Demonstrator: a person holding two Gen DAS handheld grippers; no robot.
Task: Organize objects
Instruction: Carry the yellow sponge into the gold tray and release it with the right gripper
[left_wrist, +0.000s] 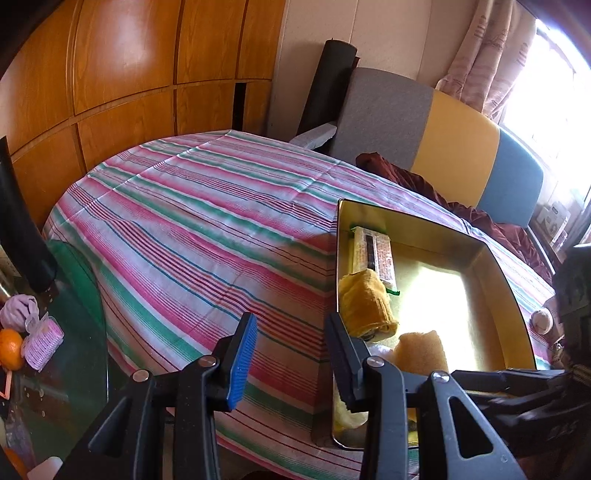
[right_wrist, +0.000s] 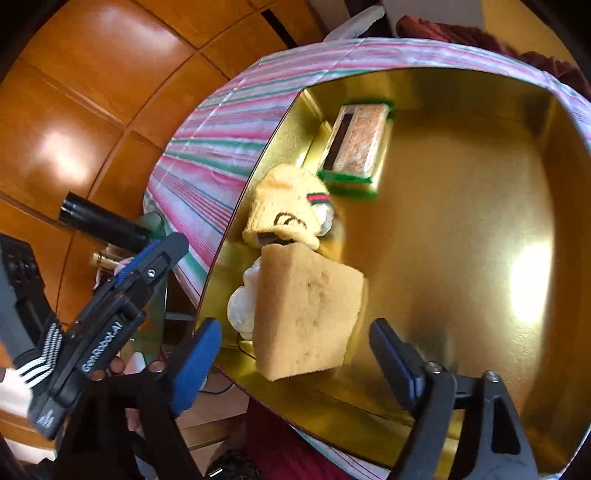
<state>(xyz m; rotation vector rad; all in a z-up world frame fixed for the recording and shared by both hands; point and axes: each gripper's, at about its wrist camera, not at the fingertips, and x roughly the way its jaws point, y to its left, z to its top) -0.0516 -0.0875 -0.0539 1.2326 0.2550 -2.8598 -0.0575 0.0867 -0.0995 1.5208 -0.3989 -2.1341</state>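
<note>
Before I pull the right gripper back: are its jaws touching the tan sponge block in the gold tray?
Apart. The right wrist view shows the right gripper with jaws wide, a clear gap between each and the tan sponge block.

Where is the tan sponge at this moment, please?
In the right wrist view, the sponge sits in the gold box, near its left wall, just below the yellow cloth.

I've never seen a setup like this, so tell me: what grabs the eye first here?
Probably the shiny gold box on the striped tablecloth, glaring with light. A tan sponge sits inside it between the open right gripper fingers, beside a yellow rolled cloth and a green-edged packet. The left gripper straddles the box's wall.
</note>
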